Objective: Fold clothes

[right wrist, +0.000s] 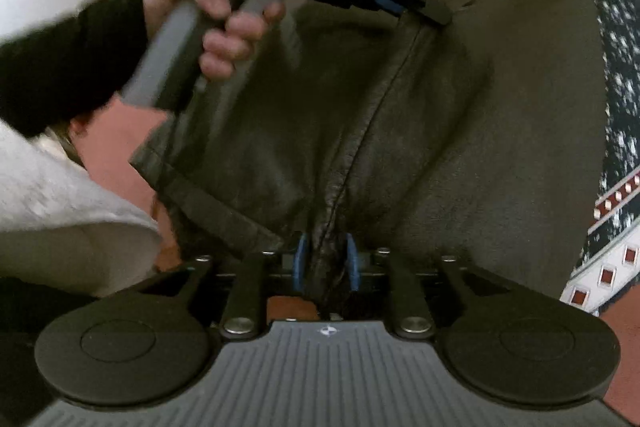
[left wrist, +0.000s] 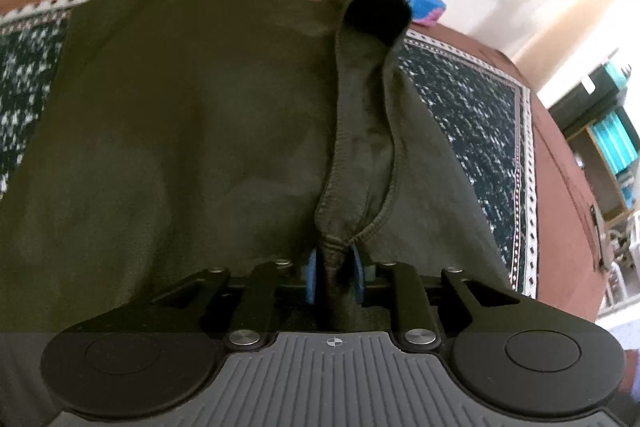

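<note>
Both tongs are pinched onto the same dark olive garment (left wrist: 192,131), which lies spread over a patterned mat (left wrist: 472,115) on a reddish-brown surface (left wrist: 560,211). The left tongs (left wrist: 335,273) hold a bunched hem seam between their blue pads (left wrist: 311,277), at what looks like a sleeve or armhole opening. The right tongs (right wrist: 326,263) grip gathered cloth along a stitched seam (right wrist: 384,95). From the right wrist view, the person's left hand (right wrist: 208,11) steers the other tool across the garment, and the picture is blurred there.

The step in hand appears to be carrying a gripped edge over to make a fold. To do it well, keep both grips firm and level with each other, so the cloth stays taut between them. Lay the edge down flat before letting go, watching that the loose sleeve does not tuck under crooked.
</note>
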The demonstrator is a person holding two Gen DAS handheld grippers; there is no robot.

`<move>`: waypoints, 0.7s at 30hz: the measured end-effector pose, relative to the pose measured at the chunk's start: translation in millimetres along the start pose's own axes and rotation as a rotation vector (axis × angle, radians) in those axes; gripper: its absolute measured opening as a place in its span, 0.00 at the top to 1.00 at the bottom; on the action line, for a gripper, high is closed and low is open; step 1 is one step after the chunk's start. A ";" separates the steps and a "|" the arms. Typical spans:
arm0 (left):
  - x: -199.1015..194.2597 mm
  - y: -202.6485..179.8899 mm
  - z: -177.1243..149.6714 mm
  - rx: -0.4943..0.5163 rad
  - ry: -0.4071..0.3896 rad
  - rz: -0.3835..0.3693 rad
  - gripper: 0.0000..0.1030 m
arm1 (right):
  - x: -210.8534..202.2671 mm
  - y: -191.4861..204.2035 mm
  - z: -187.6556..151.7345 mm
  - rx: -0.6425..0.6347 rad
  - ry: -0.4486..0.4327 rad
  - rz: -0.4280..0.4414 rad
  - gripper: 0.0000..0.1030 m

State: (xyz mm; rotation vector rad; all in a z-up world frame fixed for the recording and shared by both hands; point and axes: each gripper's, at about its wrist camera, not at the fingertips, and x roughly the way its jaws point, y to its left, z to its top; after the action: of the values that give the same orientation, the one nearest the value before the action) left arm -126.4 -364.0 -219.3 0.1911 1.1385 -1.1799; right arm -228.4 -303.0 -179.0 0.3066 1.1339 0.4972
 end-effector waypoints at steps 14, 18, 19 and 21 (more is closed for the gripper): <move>-5.7 -15.8 -7.4 0.048 -0.058 0.102 0.47 | -77.6 -125.7 183.7 -0.099 -0.304 -0.336 0.85; -3.2 -22.1 -7.6 0.065 -0.064 0.131 0.48 | -35.7 -160.4 234.0 -0.099 -0.259 -0.329 0.86; -2.3 -23.4 -7.5 0.068 -0.066 0.138 0.47 | -26.9 -165.5 246.4 -0.099 -0.259 -0.318 0.86; -2.0 -23.5 -8.6 0.063 -0.075 0.144 0.47 | -5.3 -172.3 272.1 -0.102 -0.257 -0.310 0.86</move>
State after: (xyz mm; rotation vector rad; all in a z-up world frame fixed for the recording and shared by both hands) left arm -150.2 -367.4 -212.0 0.2708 1.0060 -1.0866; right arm 57.5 -448.1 -148.3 0.0983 0.8823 0.2318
